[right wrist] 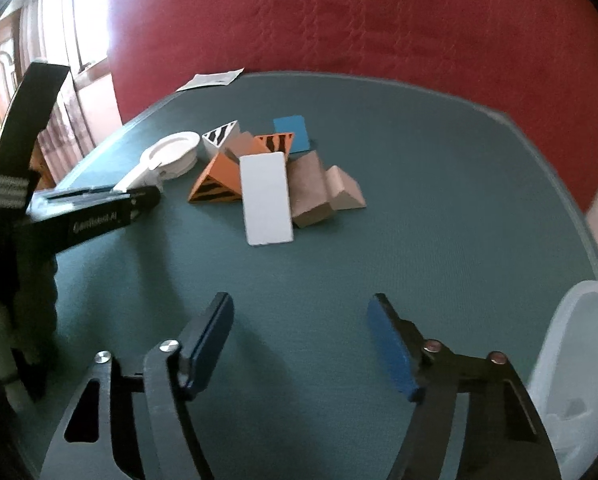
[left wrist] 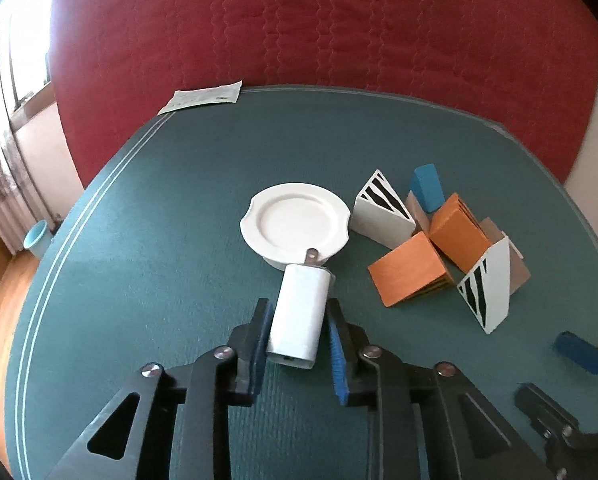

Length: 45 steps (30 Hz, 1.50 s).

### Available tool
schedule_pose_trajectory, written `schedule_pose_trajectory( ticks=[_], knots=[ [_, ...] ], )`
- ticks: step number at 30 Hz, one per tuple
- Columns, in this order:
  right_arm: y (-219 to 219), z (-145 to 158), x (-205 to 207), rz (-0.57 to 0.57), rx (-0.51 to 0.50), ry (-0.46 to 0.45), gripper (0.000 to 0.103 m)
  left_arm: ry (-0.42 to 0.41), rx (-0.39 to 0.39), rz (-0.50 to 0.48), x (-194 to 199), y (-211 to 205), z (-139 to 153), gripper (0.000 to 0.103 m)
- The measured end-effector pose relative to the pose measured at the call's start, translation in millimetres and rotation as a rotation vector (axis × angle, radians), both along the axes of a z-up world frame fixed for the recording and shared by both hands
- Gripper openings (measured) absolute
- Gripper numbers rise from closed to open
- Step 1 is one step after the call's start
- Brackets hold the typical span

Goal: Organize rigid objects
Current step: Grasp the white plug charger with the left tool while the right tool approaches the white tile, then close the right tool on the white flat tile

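The left gripper [left wrist: 297,334] pinches a white rectangular plastic charger block [left wrist: 299,314] between its blue-padded fingers [left wrist: 259,336], the pads pressed on both long sides. The block's metal-pronged far end reaches the near rim of a round white ceramic plate [left wrist: 295,222], which lies just beyond the fingertips on the green table mat [left wrist: 159,240]. Beyond and to the right of these fingers stands a cluster of orange, zebra-striped white, tan and blue wooden blocks [left wrist: 439,240]. The right gripper [right wrist: 301,344] hangs with its fingers spread, nothing between them; the block cluster lies well ahead of them, a translucent plastic container [right wrist: 579,368] just beside the right finger.
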State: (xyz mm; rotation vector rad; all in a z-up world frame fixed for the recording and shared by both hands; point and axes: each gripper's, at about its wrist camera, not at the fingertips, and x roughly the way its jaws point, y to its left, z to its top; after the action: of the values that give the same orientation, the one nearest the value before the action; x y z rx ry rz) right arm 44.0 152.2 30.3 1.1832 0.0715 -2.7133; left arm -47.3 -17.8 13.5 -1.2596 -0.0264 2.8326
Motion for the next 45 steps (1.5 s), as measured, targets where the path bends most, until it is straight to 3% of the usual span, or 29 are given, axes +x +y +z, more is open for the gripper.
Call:
schedule_pose_trajectory(
  ticks=[4, 14, 19, 22, 29, 34, 45],
  knots=[
    [-8.1, 4.6, -13.0, 0.000, -0.028, -0.006, 0.062, 0.003, 0.030, 0.004, 5.1, -6.0, 1.0, 0.022],
    [-26.6, -0.4, -56.9, 0.002, -0.030, -0.020, 0.045, 0.002, 0.062, 0.013, 11.9, -11.9, -0.1, 0.022],
    [-29.3, -0.4, -65.4, -0.011, -0.047, -0.013, 0.043, 0.002, 0.064, 0.006, 13.3, -10.6, -0.3, 0.022],
    [-31.3, -0.5, -63.9, -0.013, -0.041, -0.004, 0.034, 0.003, 0.069, 0.005, 15.2, -10.9, 0.1, 0.022],
    [-32.6, -2.7, -55.5, -0.014, -0.074, -0.004, 0.034, 0.011, 0.092, 0.002, 16.6, -11.4, 1.2, 0.022],
    [-31.9, -2.6, -45.4, -0.029, -0.095, -0.012, 0.034, 0.034, 0.109, -0.052, 23.2, -3.4, 6.5, 0.022],
    [-38.1, -5.3, -49.2, -0.043, -0.049, 0.007, 0.033, 0.025, 0.124, -0.082, 24.5, -1.0, 5.0, 0.022]
  ],
)
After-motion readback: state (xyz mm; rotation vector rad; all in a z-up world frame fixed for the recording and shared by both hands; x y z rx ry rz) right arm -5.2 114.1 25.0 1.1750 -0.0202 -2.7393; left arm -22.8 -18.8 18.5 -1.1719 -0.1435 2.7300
